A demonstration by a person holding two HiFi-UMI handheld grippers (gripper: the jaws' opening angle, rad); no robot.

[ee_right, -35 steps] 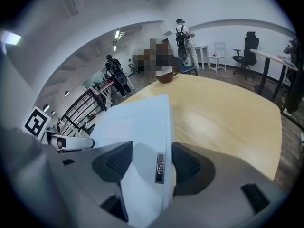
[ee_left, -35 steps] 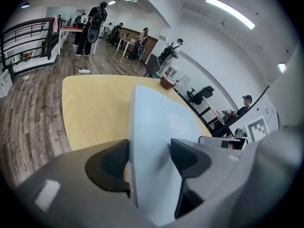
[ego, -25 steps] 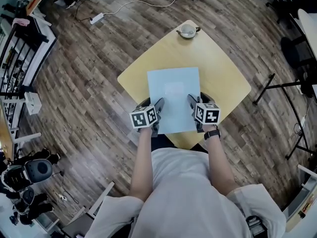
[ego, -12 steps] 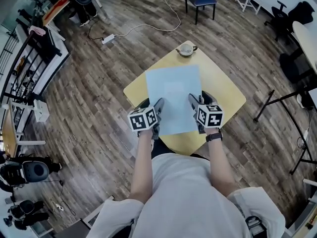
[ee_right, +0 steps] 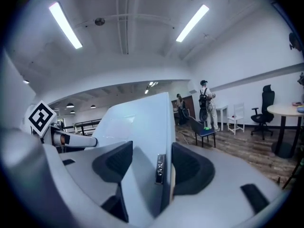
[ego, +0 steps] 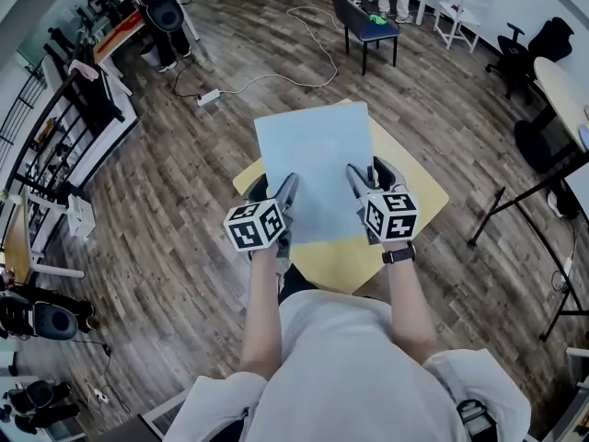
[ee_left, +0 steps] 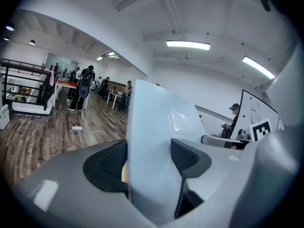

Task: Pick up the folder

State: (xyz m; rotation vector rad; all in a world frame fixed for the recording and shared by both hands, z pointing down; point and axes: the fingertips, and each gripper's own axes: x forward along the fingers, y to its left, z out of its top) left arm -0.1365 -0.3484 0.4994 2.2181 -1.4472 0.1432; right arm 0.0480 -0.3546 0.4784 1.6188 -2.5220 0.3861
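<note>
A pale blue folder (ego: pixel 313 168) is off the yellow table (ego: pixel 419 196), held up between both grippers with its far edge tilted upward. My left gripper (ego: pixel 286 190) is shut on the folder's near left edge. My right gripper (ego: pixel 359 180) is shut on its near right edge. In the left gripper view the folder (ee_left: pixel 152 127) stands edge-on between the dark pads (ee_left: pixel 108 165) of the left gripper (ee_left: pixel 149 160). The right gripper view shows the folder (ee_right: pixel 142 122) with a small metal clip, clamped in the right gripper (ee_right: pixel 152 165). Each view shows the other gripper's marker cube across the folder.
A dark bench (ego: pixel 361 17) with something green on it stands behind the table. A white power strip (ego: pixel 210 97) with a cable lies on the wood floor. Black railings and shelves (ego: pixel 64 127) line the left; office chairs (ego: pixel 538 40) and a round table (ego: pixel 563 86) stand at right.
Both grippers have risen together with the folder, lifting it off the table toward the head camera. The folder now covers the cup that stood at the table's far corner.
</note>
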